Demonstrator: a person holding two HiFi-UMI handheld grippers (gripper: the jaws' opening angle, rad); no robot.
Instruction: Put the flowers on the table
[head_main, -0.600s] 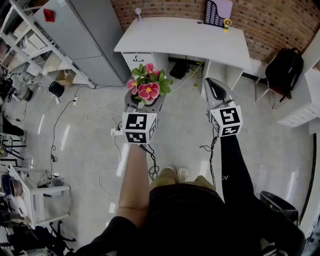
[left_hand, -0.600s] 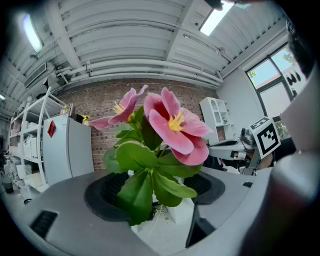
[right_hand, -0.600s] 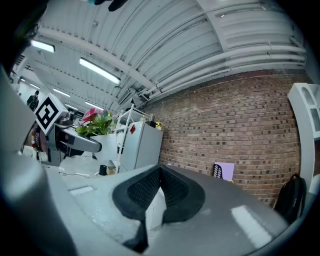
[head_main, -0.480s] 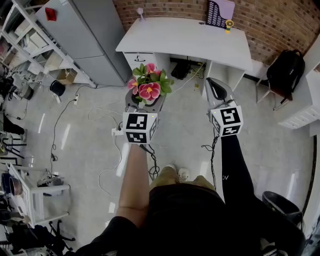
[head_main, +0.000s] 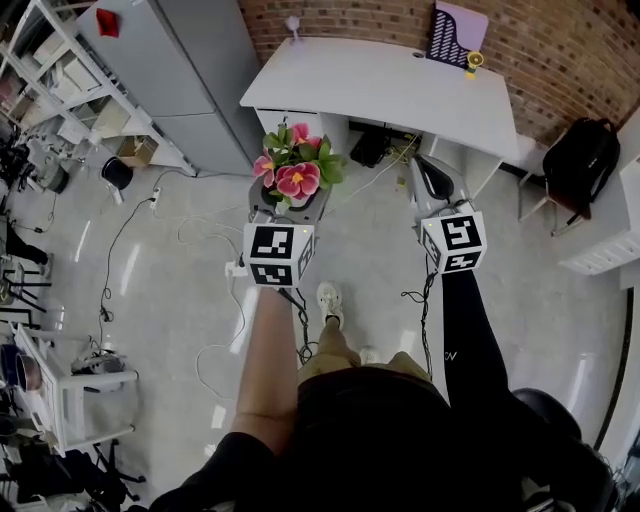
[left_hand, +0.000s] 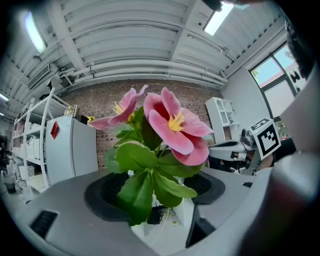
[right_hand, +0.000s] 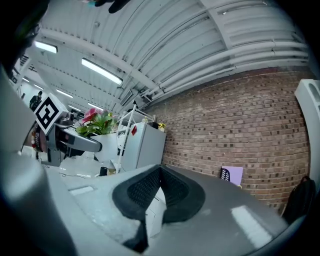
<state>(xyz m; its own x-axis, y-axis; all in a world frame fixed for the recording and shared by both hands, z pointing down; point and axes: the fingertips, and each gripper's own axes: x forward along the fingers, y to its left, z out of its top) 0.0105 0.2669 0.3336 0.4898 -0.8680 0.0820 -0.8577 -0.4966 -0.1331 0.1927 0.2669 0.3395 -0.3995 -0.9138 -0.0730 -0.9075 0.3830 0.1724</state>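
A bunch of pink flowers with green leaves stands up out of my left gripper, which is shut on its stems above the floor. In the left gripper view the flowers fill the middle, their stems between the two dark pads. My right gripper is level with it on the right, shut with nothing in it; its pads meet at the tips. The white table stands ahead of both grippers, by the brick wall.
On the table's far right corner stand a purple holder and a small yellow thing. A grey cabinet and shelving are at the left, a black backpack at the right. Cables lie on the floor.
The table has come a little closer and lower in the head view, and a foot has stepped forward between the arms. Both grippers keep their places and states.
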